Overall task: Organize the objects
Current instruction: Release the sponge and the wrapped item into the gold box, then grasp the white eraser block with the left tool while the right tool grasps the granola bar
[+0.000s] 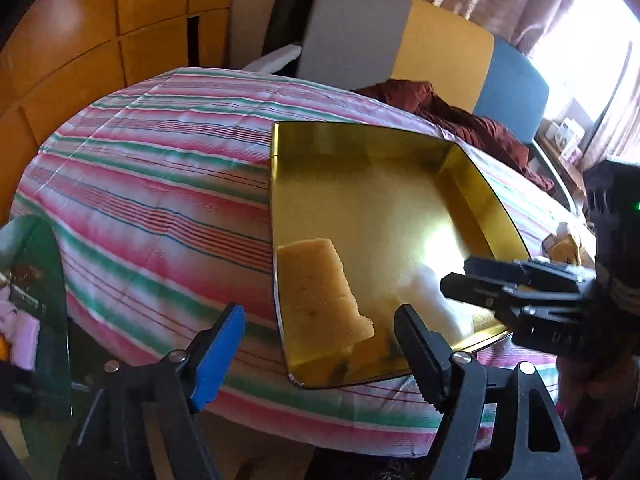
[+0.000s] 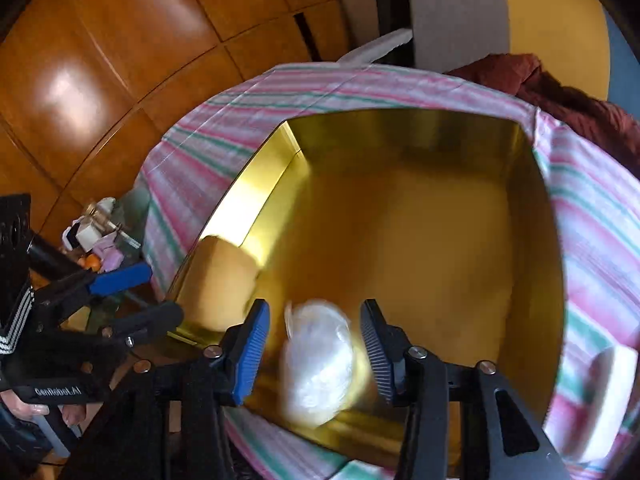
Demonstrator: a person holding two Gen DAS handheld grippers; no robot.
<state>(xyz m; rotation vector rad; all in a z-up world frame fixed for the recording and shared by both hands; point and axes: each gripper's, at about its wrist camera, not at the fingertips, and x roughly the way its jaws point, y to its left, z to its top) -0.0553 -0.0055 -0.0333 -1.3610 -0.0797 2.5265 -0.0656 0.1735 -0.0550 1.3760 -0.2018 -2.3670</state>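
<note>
The left claw point(image 1: 320, 344) hangs released over the sponge point(image 1: 324, 288) in the gold tray point(image 1: 472, 164); the right claw point(image 2: 316, 344) straddles a white bag point(image 2: 318, 364), grip unclear.

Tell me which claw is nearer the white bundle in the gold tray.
Right. The right claw has the white bundle between its fingers; the left claw is off to one side, nearer the yellow sponge.
</note>
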